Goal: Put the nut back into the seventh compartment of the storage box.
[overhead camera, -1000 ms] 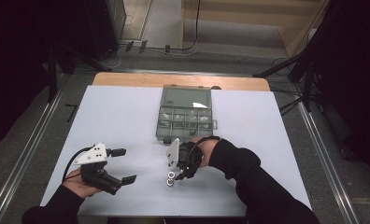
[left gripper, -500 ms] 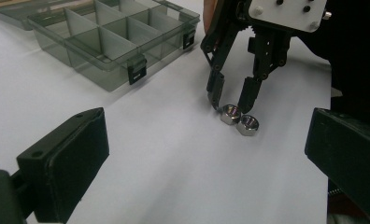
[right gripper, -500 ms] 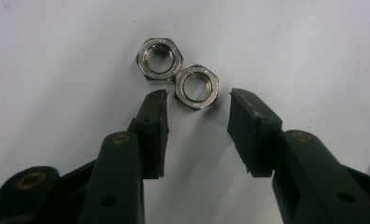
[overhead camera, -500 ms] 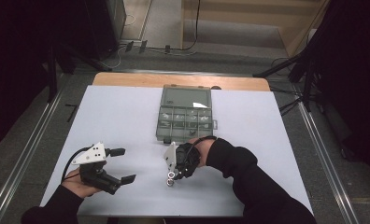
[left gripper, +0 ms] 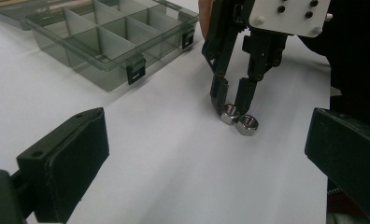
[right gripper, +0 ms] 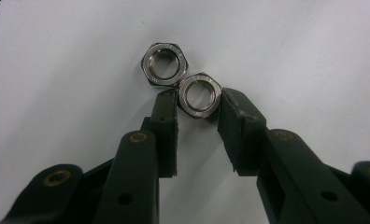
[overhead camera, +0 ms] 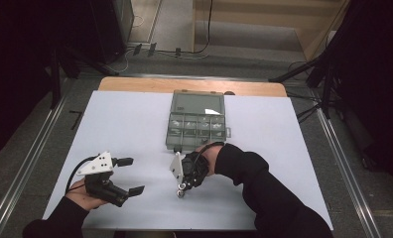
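Two steel hex nuts lie touching on the white table. In the right gripper view, my right gripper [right gripper: 198, 95] has just been closing, and its pads now press on both sides of the nearer nut [right gripper: 199, 111]. The other nut [right gripper: 148, 65] rests against it just beyond the tips. The left gripper view shows the right gripper [left gripper: 231, 105] pointing down over the held nut [left gripper: 230, 114], with the free nut [left gripper: 247, 125] beside it. In the high view, the right gripper [overhead camera: 181, 190] is at the table's front centre. My left gripper [overhead camera: 131, 175] is held open at the front left.
A grey compartment box [overhead camera: 197, 121] with its lid open stands at the middle back of the white table [overhead camera: 284, 148], just behind the right hand. It also appears in the left gripper view [left gripper: 108, 42]. The person's dark sleeves come in from the bottom edge.
The right gripper has tipped down a little toward the nuts, and its jaws have drawn in around one. The left hand and gripper have stayed put.
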{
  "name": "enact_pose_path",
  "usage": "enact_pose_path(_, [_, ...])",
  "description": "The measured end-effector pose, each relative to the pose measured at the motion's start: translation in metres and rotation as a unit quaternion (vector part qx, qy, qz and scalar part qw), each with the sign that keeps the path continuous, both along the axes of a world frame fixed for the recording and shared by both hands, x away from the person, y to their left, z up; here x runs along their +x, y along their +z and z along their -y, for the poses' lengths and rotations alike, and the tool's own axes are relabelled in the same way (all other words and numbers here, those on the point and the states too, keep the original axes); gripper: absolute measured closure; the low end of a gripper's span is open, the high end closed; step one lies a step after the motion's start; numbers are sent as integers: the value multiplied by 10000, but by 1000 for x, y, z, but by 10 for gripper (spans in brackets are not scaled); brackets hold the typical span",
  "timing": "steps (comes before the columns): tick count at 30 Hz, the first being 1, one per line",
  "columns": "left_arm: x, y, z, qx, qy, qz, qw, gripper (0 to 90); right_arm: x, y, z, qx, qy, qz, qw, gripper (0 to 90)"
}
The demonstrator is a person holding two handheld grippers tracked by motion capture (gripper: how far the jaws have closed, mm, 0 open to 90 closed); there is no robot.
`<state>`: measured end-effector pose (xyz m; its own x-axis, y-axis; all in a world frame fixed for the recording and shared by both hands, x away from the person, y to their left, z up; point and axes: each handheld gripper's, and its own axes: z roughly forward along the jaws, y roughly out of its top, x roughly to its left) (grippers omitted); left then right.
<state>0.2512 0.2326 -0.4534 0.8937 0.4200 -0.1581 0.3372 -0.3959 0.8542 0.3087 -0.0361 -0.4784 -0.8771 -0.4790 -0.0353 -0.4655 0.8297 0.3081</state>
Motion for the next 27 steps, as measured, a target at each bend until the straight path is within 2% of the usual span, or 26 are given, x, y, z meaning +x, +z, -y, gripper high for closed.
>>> enact_pose_path(7, [0,0,0,2,4,-5,10000,0,0,0,0,21,71,-7,10000,716])
enact_pose_path(12, [0,0,0,9,0,-4,10000,0,1,0,1,47,41,-39,10000,717])
enact_pose_path(16, [0,0,-1,12,0,-7,10000,0,3,1,5,101,-89,-65,9999,717])
enact_pose_path(20, [0,0,-1,13,12,-10,10000,0,5,4,7,216,-210,-186,9994,717])
enact_pose_path(21, [0,0,0,9,18,-13,10000,0,5,7,9,330,-277,-243,9988,717])
enact_pose_path(27, [0,0,0,-7,22,-17,10000,0,6,17,18,643,-554,-373,9957,717])
